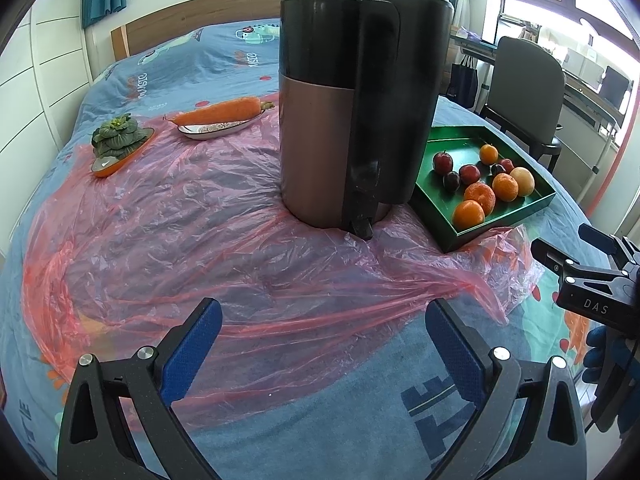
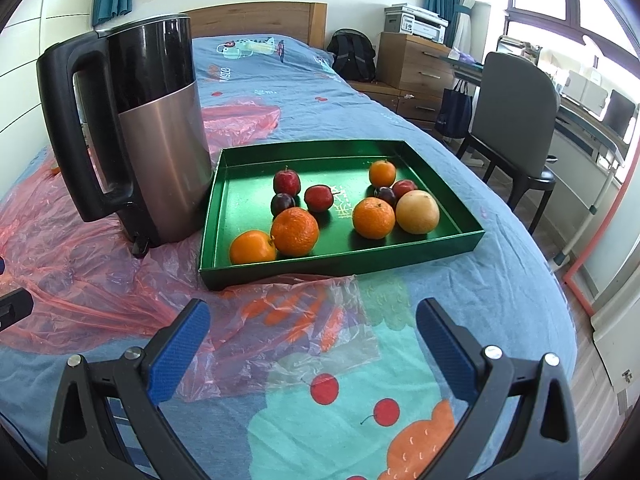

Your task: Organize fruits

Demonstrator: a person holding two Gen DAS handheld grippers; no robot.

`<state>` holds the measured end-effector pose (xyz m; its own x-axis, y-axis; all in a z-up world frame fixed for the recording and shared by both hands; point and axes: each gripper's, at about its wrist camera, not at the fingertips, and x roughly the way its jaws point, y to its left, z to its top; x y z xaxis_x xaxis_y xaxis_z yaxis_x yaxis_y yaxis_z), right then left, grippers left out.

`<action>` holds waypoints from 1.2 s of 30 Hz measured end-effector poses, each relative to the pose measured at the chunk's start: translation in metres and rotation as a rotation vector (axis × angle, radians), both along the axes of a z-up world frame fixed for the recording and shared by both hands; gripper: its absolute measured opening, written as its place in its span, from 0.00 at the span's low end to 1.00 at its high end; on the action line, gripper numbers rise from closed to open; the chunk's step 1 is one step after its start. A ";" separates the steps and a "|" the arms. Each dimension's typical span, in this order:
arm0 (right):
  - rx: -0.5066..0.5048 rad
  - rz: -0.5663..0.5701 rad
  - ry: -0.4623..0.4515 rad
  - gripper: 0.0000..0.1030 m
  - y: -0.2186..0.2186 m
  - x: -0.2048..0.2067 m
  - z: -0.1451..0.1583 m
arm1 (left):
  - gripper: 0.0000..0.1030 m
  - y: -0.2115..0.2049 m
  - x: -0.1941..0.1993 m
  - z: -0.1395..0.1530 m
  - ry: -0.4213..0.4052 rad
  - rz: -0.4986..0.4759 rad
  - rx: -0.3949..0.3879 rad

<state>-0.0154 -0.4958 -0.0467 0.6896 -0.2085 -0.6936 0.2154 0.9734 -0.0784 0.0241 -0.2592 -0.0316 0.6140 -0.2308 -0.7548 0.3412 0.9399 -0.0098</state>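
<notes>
A green tray [image 2: 432,246] sits on the bed and holds several oranges [image 2: 295,231], several small red and dark plums [image 2: 318,197] and one pale yellow fruit [image 2: 417,211]. The tray also shows in the left wrist view [image 1: 448,132], right of the kettle. My right gripper [image 2: 314,334] is open and empty, low over the bedspread in front of the tray. My left gripper [image 1: 322,334] is open and empty over the pink plastic sheet, in front of the kettle. The right gripper's body shows at the right edge of the left wrist view.
A tall black and copper kettle [image 1: 352,120] stands left of the tray, touching it. A crumpled pink plastic sheet [image 1: 180,220] covers the bed. A carrot on a dish [image 1: 224,114] and a leafy vegetable on an orange dish [image 1: 118,140] lie beyond. A chair [image 2: 516,120] stands right of the bed.
</notes>
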 end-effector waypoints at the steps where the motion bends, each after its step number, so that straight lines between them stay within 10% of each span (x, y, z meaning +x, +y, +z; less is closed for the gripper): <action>1: 0.000 0.002 -0.001 1.00 0.000 0.000 0.000 | 0.97 0.000 0.000 0.000 0.000 -0.001 0.001; 36: 0.005 0.064 -0.009 1.00 0.001 -0.008 0.002 | 0.97 0.005 -0.004 -0.007 0.004 0.004 0.007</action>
